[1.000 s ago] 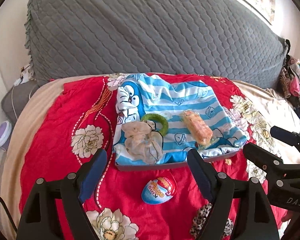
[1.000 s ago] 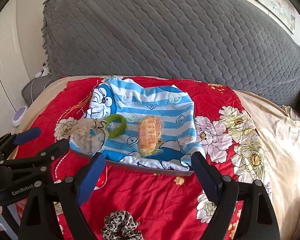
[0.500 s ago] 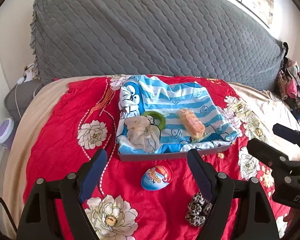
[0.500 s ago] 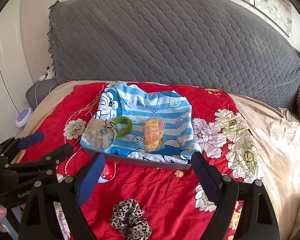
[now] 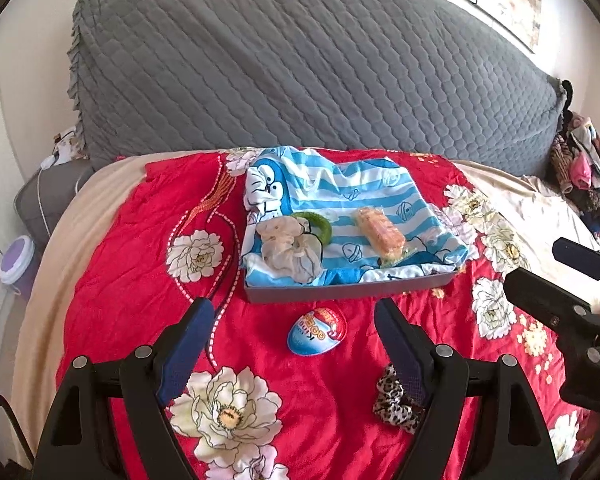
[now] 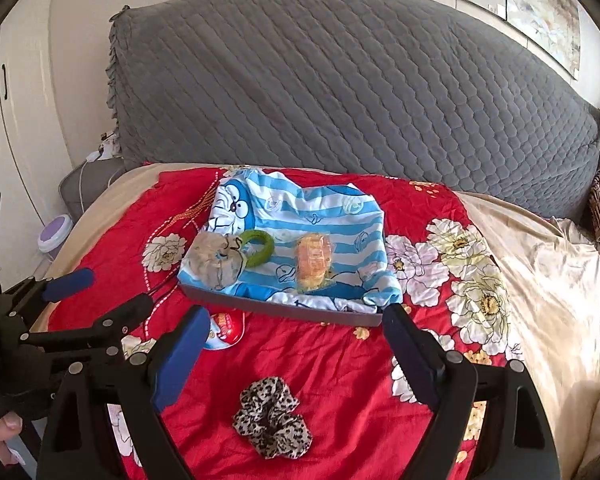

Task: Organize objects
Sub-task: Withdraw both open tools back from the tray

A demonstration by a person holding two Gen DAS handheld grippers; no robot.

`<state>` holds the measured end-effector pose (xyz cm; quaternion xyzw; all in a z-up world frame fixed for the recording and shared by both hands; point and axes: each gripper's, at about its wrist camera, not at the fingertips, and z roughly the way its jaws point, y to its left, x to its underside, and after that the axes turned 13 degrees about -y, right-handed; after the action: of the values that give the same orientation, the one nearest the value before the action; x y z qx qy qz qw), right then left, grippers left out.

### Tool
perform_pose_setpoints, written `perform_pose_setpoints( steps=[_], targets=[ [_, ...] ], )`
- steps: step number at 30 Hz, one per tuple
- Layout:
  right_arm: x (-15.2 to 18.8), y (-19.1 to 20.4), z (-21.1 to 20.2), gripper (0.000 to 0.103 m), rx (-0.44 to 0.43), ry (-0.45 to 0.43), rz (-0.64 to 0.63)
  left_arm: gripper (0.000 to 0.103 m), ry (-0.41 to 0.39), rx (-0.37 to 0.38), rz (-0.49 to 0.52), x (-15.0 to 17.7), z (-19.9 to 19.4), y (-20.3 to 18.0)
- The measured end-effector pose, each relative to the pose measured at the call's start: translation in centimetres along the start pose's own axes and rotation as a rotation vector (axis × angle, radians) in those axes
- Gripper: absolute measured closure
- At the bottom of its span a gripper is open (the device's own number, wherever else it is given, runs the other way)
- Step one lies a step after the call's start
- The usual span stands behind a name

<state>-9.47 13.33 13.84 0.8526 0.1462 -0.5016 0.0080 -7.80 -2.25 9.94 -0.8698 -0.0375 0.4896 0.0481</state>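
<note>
Quilted grey fabric covers the headboard (image 6: 360,92) behind a bed spread with a glossy red blanket (image 5: 148,280) printed with cream flowers. At the blanket's centre sits a shallow grey tray (image 6: 284,309), rectangular, lined with a blue-and-white striped cartoon cloth (image 6: 324,216). On the cloth lie a crumpled cream scrunchie (image 5: 288,248), a fuzzy green ring (image 5: 320,226) touching it at 2 o'clock, and a wrapped orange snack bar (image 5: 380,234) apart at 3 o'clock. Just outside the tray's near wall, at 6 o'clock, rests a smooth egg-shaped blue and red toy (image 5: 316,330). A ruffled leopard-print scrunchie (image 6: 272,418) lies nearer, at 5 o'clock from the egg. The left gripper (image 5: 294,348) hovers with jaws spread wide and empty, framing the egg; the right gripper (image 6: 296,356) likewise gapes empty above the leopard scrunchie.
</note>
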Motion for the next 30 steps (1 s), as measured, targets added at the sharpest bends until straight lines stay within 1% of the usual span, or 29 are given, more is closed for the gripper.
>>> perform_pose_setpoints(
  steps=[12, 17, 30],
  targets=[
    [2.9, 1.2, -1.1, 0.015, 0.001, 0.029, -0.032, 0.019, 0.030, -0.004, -0.003, 2.1, -0.3, 0.3],
    [4.5, 1.3, -1.6, 0.015, 0.003, 0.046, -0.038, 0.019, 0.030, -0.003, 0.017, 2.8, -0.8, 0.0],
    [6.9, 2.1, -2.5, 0.015, 0.005, 0.077, -0.064, 0.019, 0.025, 0.002, 0.022, 3.2, -1.7, -0.2]
  ],
)
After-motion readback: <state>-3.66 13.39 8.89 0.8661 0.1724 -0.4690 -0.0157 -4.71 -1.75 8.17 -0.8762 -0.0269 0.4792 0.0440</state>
